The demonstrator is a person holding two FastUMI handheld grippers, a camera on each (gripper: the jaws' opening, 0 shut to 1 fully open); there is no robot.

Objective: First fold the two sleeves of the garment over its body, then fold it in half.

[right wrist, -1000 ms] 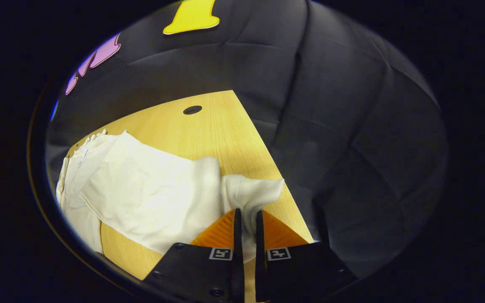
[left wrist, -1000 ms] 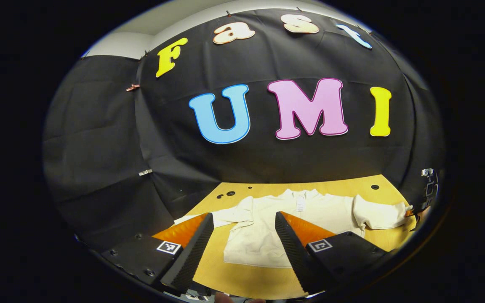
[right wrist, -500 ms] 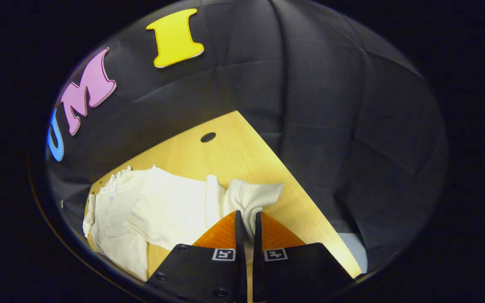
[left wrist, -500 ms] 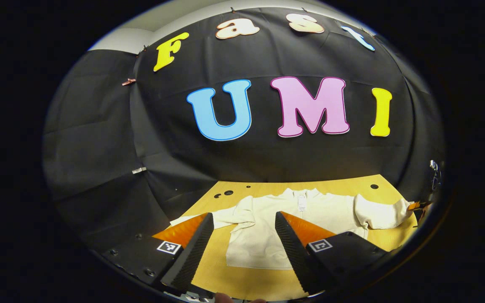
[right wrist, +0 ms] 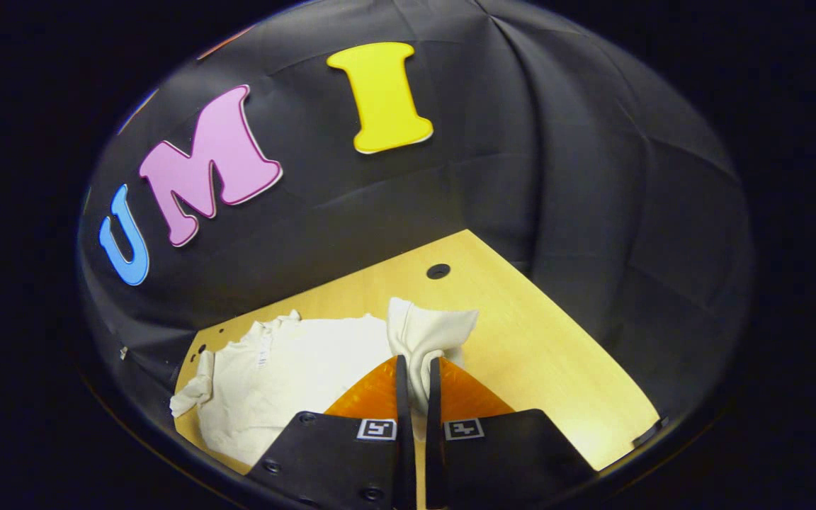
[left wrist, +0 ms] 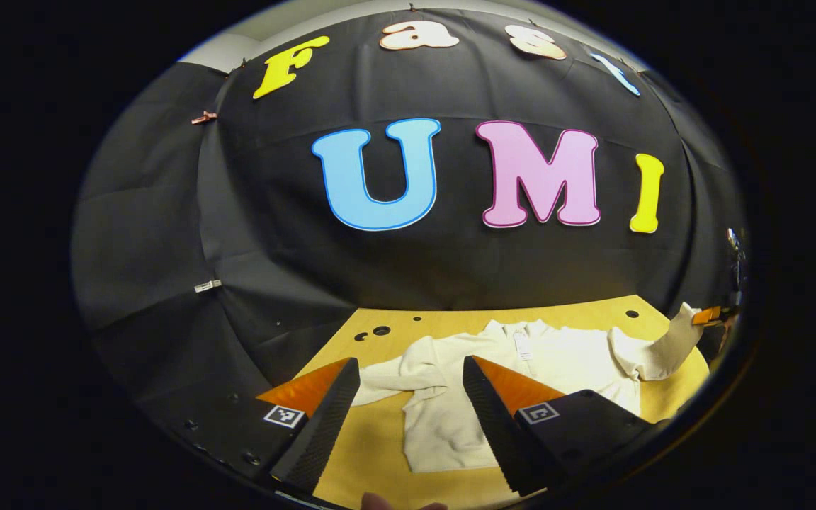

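A cream long-sleeved garment [left wrist: 557,361] lies on the wooden table [left wrist: 380,446], collar toward the back wall. My right gripper [right wrist: 414,372] is shut on the end of one sleeve [right wrist: 433,333] and holds it lifted off the table; the garment's body [right wrist: 287,375] lies to its left. In the left gripper view that raised sleeve [left wrist: 670,343] rises at the far right with the right gripper [left wrist: 711,316] at its tip. My left gripper [left wrist: 408,375] hangs open above the near table edge, nothing between its fingers. The other sleeve [left wrist: 394,372] lies flat, pointing left.
Black cloth walls close the table at the back and both sides. Small round holes [left wrist: 381,330] mark the tabletop at the back left, and another hole [right wrist: 438,270] lies near the back right corner. Bare wood [right wrist: 564,382] stretches right of the lifted sleeve.
The right gripper has raised the sleeve end higher and swung it toward the garment's body. The left gripper has shifted a little left, staying open.
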